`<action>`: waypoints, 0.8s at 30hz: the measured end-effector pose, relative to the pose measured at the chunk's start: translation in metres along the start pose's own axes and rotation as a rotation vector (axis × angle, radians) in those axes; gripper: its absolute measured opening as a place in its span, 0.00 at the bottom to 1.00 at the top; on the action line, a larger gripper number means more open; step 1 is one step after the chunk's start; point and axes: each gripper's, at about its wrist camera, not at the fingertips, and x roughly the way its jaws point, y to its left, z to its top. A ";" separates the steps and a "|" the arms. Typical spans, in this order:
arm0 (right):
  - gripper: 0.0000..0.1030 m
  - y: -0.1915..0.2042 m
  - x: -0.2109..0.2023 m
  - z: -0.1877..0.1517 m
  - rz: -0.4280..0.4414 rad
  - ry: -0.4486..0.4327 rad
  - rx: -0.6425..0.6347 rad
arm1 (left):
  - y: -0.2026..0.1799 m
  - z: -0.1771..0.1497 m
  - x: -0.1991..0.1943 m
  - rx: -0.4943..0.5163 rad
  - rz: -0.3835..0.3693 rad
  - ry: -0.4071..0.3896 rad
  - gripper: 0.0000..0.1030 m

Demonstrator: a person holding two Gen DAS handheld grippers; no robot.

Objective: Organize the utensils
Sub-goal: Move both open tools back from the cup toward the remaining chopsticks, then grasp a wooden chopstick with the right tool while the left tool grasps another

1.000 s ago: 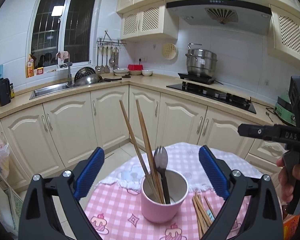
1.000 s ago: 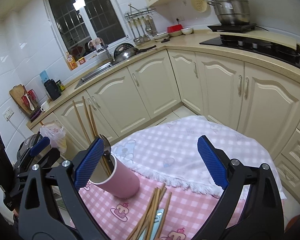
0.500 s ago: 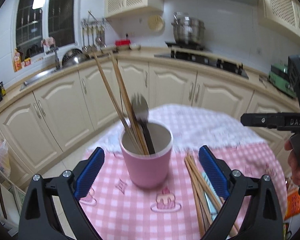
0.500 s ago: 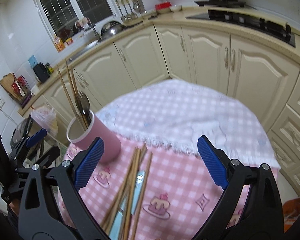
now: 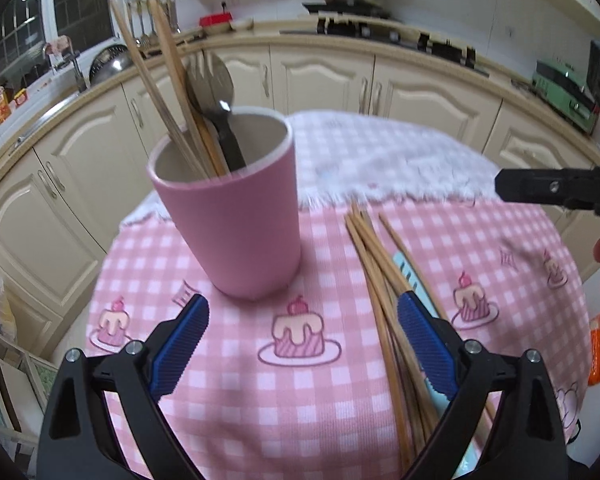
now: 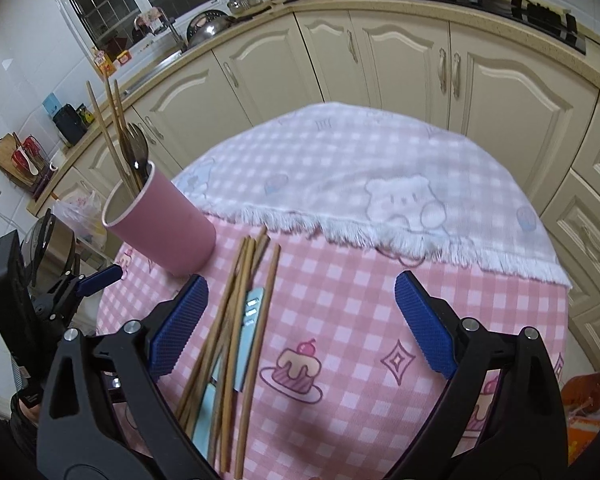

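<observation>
A pink cup point(image 5: 236, 216) stands on the pink checked tablecloth point(image 5: 316, 384); it holds wooden chopsticks point(image 5: 168, 76) and a black-handled spork point(image 5: 214, 84). It also shows in the right wrist view point(image 6: 160, 232). A bundle of loose chopsticks point(image 5: 384, 288) lies right of the cup over a light blue utensil point(image 5: 410, 272); the bundle point(image 6: 236, 320) and blue utensil point(image 6: 250, 320) show in the right wrist view too. My left gripper point(image 5: 300, 344) is open and empty, just before the cup. My right gripper point(image 6: 300, 324) is open and empty over the cloth, its left finger beside the bundle.
A white fringed checked cloth point(image 6: 364, 184) covers the table's far half. Cream kitchen cabinets point(image 6: 400, 68) curve around behind. An orange packet point(image 5: 599, 344) lies at the table's right edge. The other gripper shows at the left edge point(image 6: 80, 280).
Both grippers have tilted down and moved closer to the table. The cup and the loose chopsticks now look larger and nearer. Both stay open.
</observation>
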 end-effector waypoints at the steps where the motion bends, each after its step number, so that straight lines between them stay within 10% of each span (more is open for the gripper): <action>1: 0.90 -0.001 0.002 -0.002 -0.003 0.007 0.002 | -0.001 -0.002 0.004 0.004 -0.002 0.015 0.91; 24: 0.90 0.028 0.049 -0.050 -0.112 0.195 -0.184 | -0.013 -0.001 0.051 0.016 0.013 0.148 0.92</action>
